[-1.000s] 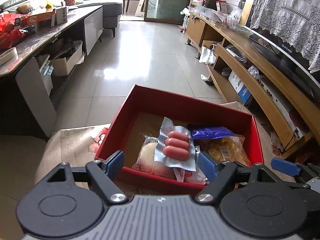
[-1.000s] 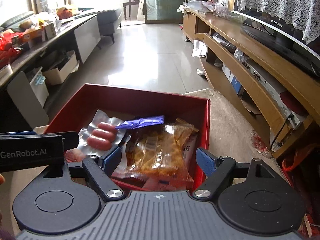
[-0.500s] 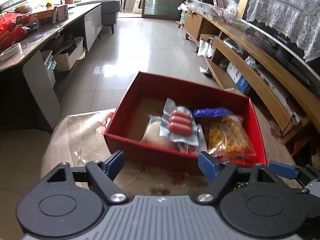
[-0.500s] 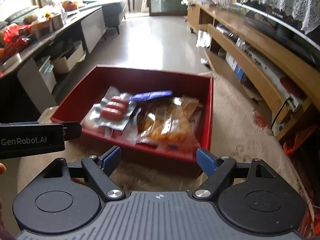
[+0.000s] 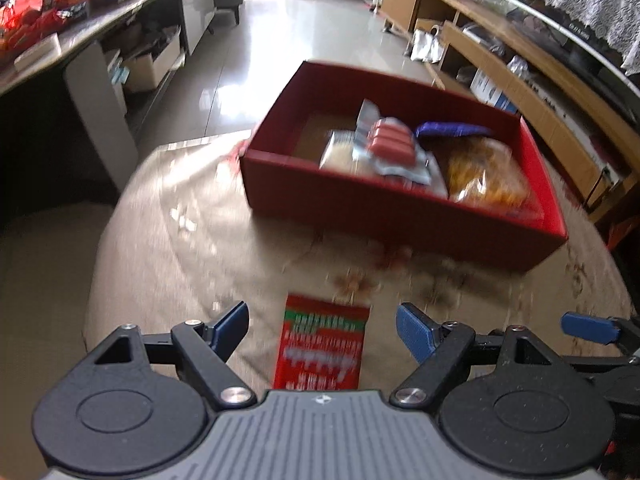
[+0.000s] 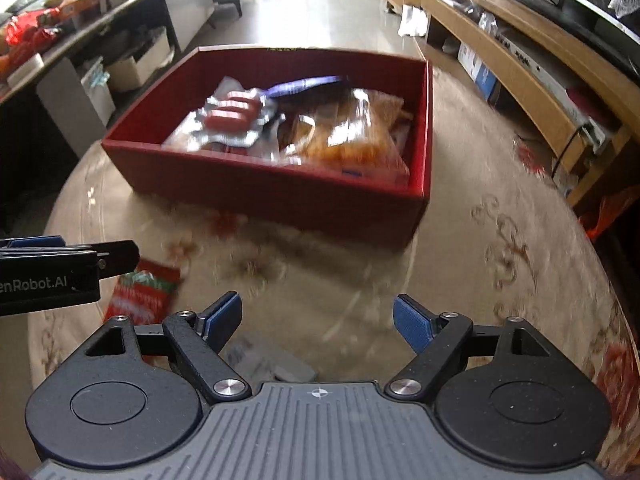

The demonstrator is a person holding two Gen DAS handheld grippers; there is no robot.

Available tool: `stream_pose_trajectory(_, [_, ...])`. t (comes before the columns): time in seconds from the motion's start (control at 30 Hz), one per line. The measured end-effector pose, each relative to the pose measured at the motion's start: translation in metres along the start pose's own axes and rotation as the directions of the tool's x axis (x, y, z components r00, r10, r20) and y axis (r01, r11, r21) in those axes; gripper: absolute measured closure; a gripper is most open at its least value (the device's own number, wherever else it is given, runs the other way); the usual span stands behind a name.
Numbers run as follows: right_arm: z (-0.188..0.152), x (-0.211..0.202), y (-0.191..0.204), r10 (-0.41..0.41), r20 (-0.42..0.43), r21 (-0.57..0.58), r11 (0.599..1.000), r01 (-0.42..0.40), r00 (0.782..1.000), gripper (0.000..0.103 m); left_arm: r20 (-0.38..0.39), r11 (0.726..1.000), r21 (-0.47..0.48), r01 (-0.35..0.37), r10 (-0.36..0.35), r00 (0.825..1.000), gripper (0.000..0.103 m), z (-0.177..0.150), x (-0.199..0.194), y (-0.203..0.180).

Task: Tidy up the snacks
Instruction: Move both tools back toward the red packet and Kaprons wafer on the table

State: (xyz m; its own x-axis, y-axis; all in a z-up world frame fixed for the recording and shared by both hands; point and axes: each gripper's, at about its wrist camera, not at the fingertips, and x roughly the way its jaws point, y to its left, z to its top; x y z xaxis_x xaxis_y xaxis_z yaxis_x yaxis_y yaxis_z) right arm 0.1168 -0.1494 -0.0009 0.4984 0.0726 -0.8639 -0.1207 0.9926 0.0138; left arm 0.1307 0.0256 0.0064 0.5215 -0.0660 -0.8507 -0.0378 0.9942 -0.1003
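A red box (image 5: 360,208) (image 6: 280,192) stands on the beige patterned tablecloth (image 5: 180,240). It holds a sausage pack (image 5: 392,144) (image 6: 232,114), an orange snack bag (image 5: 484,172) (image 6: 352,128), a purple packet (image 5: 452,130) and a pale bun pack (image 5: 340,152). A red and green snack packet (image 5: 322,348) (image 6: 144,288) lies flat on the cloth. My left gripper (image 5: 322,326) is open just above it. My right gripper (image 6: 318,318) is open and empty over the cloth. A grey object (image 6: 272,360) lies below its left finger.
A wooden TV bench (image 5: 520,64) with clutter runs along the right. A grey counter (image 5: 80,32) with boxes and red packets is at the left. The tiled floor (image 5: 280,40) lies beyond the table's far edge.
Both grippers have pulled back and up from the red box. The red and green packet and the near tablecloth have come into view under the left gripper.
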Motion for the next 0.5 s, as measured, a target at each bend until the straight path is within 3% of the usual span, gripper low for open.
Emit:
stream_pose_trajectory(0.2, [-0.01, -0.007, -0.006, -0.006, -0.008, 0.012, 1.0, 0.006, 1.0, 0.016, -0.07, 1.0, -0.004, -0.02, 0.019, 0.997, 0.023, -0.027, 0.013, 0.002])
stream_pose_trajectory(0.5, [-0.017, -0.008, -0.005, 0.014, -0.027, 0.001, 1.0, -0.014, 1.0, 0.016, -0.132, 0.999, -0.017, -0.048, 0.045, 0.99, 0.025, -0.041, 0.033, -0.001])
